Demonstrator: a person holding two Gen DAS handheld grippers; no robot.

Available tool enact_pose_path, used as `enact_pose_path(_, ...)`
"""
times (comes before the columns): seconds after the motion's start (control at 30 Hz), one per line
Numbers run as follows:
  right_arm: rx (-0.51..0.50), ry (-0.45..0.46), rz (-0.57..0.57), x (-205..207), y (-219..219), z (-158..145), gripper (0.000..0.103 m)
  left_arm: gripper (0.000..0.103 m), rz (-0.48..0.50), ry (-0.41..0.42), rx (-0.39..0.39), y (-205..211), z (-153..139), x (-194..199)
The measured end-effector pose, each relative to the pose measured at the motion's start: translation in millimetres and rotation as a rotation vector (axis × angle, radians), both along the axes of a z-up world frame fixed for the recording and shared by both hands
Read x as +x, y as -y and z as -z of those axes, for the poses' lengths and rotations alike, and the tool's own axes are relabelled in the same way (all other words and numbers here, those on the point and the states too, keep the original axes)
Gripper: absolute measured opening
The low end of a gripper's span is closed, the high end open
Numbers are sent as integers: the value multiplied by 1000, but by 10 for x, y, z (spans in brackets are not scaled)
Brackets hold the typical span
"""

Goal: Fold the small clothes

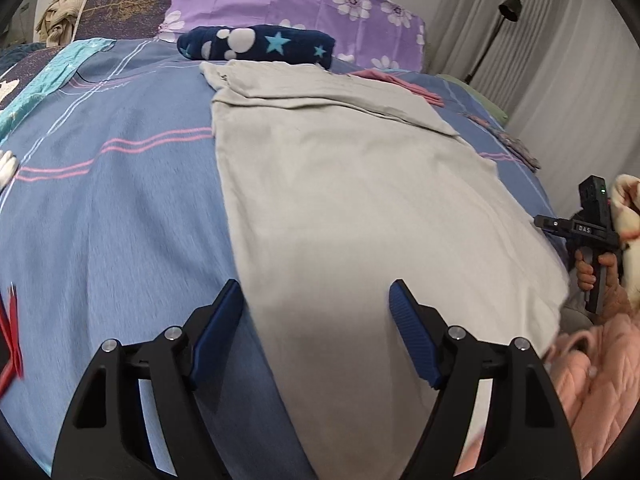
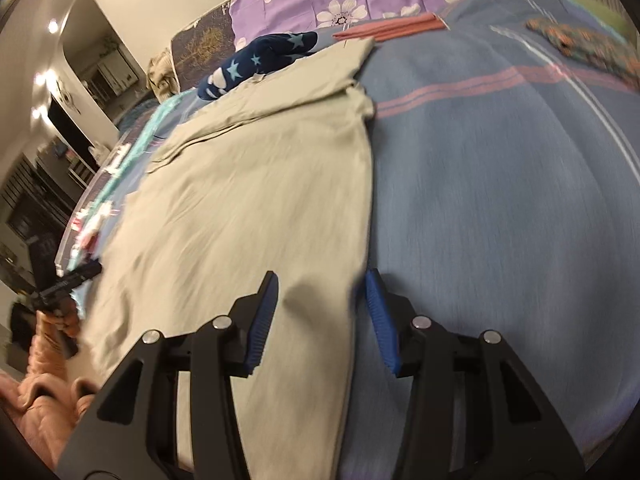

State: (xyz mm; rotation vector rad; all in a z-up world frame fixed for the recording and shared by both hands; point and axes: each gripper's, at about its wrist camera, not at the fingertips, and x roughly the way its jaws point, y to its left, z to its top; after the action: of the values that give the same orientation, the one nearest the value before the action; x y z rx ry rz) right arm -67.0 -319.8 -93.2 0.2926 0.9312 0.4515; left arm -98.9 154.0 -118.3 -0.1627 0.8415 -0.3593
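Note:
A light grey garment (image 1: 344, 184) lies flat on the blue bedspread (image 1: 112, 208), with its far end folded over. My left gripper (image 1: 316, 300) is open and empty, just above the garment's near left edge. My right gripper (image 2: 322, 284) is open and empty over the garment's (image 2: 248, 184) near right edge, its right finger (image 2: 378, 304) over the bedspread (image 2: 500, 184). The right gripper's body also shows at the right edge of the left wrist view (image 1: 592, 232).
A navy star-patterned rolled cloth (image 1: 256, 44) and a purple flowered pillow (image 1: 304, 4) lie at the far end. Folded pink cloth (image 1: 404, 84) lies beyond the garment on the right. A patterned cloth (image 2: 580, 44) lies far right. Curtains (image 1: 560, 60) hang at the right.

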Motion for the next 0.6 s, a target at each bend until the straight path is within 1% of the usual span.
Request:
enact_pose_path(0.03,27,-15,3,-73,37,5,46,71,5,1,-6,8,1,-56)
enact_pose_path(0.1,70,-41,4,-175,92,12,46,56,4,-1,-5,26,0,-179)
enact_pose_path(0.13,94,-54,-2,-230,114,16,46,51,5,-3,-5,27,-2,-217)
enact_pose_path(0.17,114,-62,-13,-268,126,18,46,44,8,-7,-13,24,-4,-256)
enact_pose_path(0.2,124,-66,-22,-279,131,21,46,41,11,-10,-25,3,1,-277)
enact_pose_path(0.3,155,-77,-46,-275,117,37,46,37,12,-14,-79,-38,44,-257)
enact_pose_path(0.4,176,-85,-47,-313,127,38,46,37,16,-10,-141,-92,90,-277)
enact_pose_path(0.47,180,-85,-55,-387,144,26,46,37,31,-6,-214,-193,139,-332)
enact_pose_path(0.5,178,-78,-63,-416,144,19,46,37,26,-13,-279,-280,178,-340)
enact_pose_path(0.53,178,-73,-69,-414,143,21,46,37,20,-18,-325,-333,201,-330)
enact_pose_path(0.57,181,-73,-74,-393,129,33,46,34,13,-23,-347,-357,219,-310)
enact_pose_path(0.6,188,-77,-72,-361,113,45,44,27,2,-25,-341,-343,224,-273)
